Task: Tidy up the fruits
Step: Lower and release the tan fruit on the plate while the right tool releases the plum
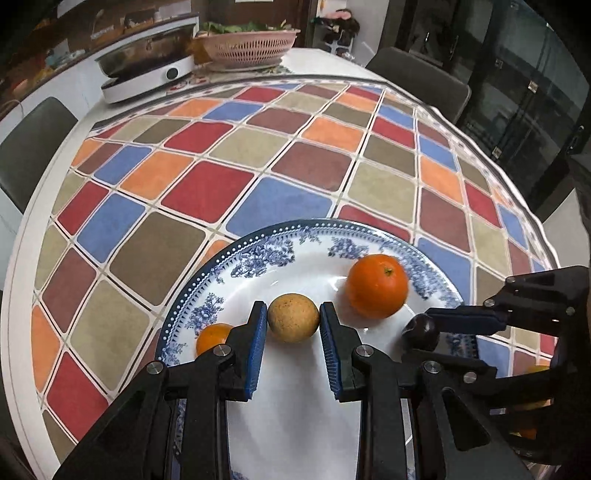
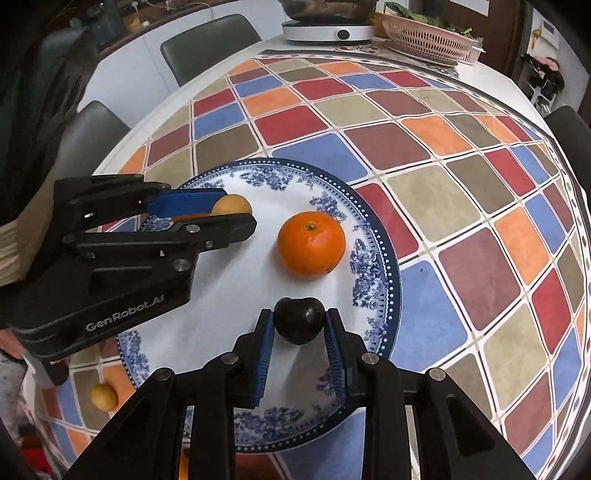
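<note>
A blue-and-white plate [image 1: 258,254] [image 2: 376,258] lies on the checked tablecloth. On it sits a big orange [image 1: 377,286] [image 2: 311,244]. My left gripper [image 1: 293,319] [image 2: 231,208] is shut on a small tan round fruit [image 1: 293,317] [image 2: 232,205] over the plate. A small orange fruit [image 1: 212,338] lies on the plate's left, partly hidden by the left finger. My right gripper [image 2: 300,322] [image 1: 421,332] is shut on a dark round fruit [image 2: 300,319] [image 1: 421,329] over the plate's near right side.
A small yellow fruit [image 2: 104,396] lies on the cloth left of the plate. At the table's far end stand a white cooker [image 1: 147,70] [image 2: 327,26] and a pink basket of greens [image 1: 247,46] [image 2: 428,38]. Dark chairs [image 1: 33,144] [image 2: 207,44] surround the table.
</note>
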A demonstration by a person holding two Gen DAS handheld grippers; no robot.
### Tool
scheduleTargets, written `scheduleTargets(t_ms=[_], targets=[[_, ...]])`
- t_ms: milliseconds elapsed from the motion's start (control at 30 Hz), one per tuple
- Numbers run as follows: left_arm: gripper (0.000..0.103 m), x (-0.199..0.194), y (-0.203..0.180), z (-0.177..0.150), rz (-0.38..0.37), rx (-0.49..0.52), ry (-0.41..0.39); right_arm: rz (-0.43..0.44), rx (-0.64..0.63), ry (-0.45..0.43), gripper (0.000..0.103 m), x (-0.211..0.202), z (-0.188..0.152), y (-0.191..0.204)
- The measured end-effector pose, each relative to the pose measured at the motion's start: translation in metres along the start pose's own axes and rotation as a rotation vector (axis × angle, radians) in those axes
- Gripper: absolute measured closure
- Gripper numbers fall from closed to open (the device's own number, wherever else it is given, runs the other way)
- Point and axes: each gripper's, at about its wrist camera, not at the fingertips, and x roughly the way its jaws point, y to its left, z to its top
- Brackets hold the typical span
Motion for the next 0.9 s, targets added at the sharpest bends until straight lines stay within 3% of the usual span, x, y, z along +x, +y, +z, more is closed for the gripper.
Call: scheduleTargets(t_ms=[233,367,467,900], targets=[[0.074,0.002,-0.003,0.001,0.014,0.004,0.012,0.009,0.009,-0.005,0.074,0.003,0.001,-0.003],[0.068,-0.014,-0.003,-0.001,0.012,-0.011,-0.02,0.008,0.006,-0.01,0.073,0.004,0.0,-0.002],[0.067,-0.03,-0.002,-0.001,0.021,-0.021,-0.042,0.019,0.011,-0.021,0.065,0.0,-0.001,-0.002],[0.066,-0.114,-0.023,-0.028,0.062,-0.011,-0.191,-0.007,0.011,-0.173,0.065,-0.068,-0.015,0.015]])
